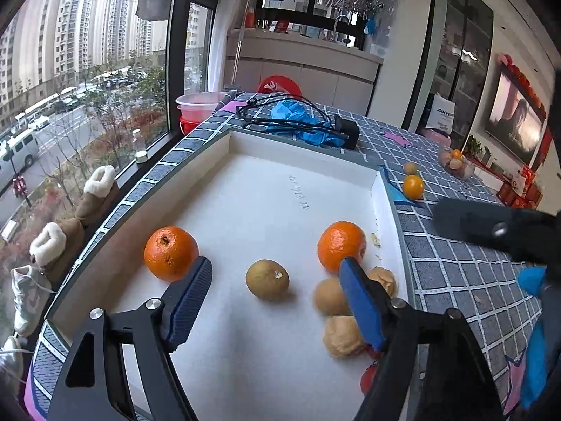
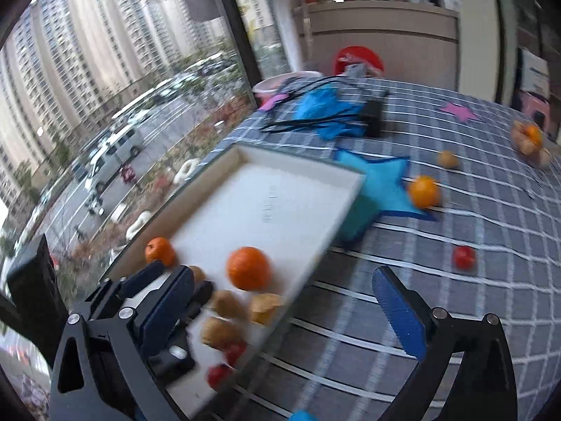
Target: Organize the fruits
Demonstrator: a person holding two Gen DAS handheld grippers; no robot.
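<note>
Black frames, ribbed blue fingers (image 1: 191, 301)

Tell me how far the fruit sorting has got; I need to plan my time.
Partly done. The white tray already holds two oranges, the left orange and the right orange, plus a brown fruit and others. Both tongs, left and right, are open and empty. On the tablecloth, a loose orange, a red fruit and a small brown fruit remain.

Both wrist cams close, fwd-down; share tray (image 1: 380, 210) (image 2: 298, 280).
</note>
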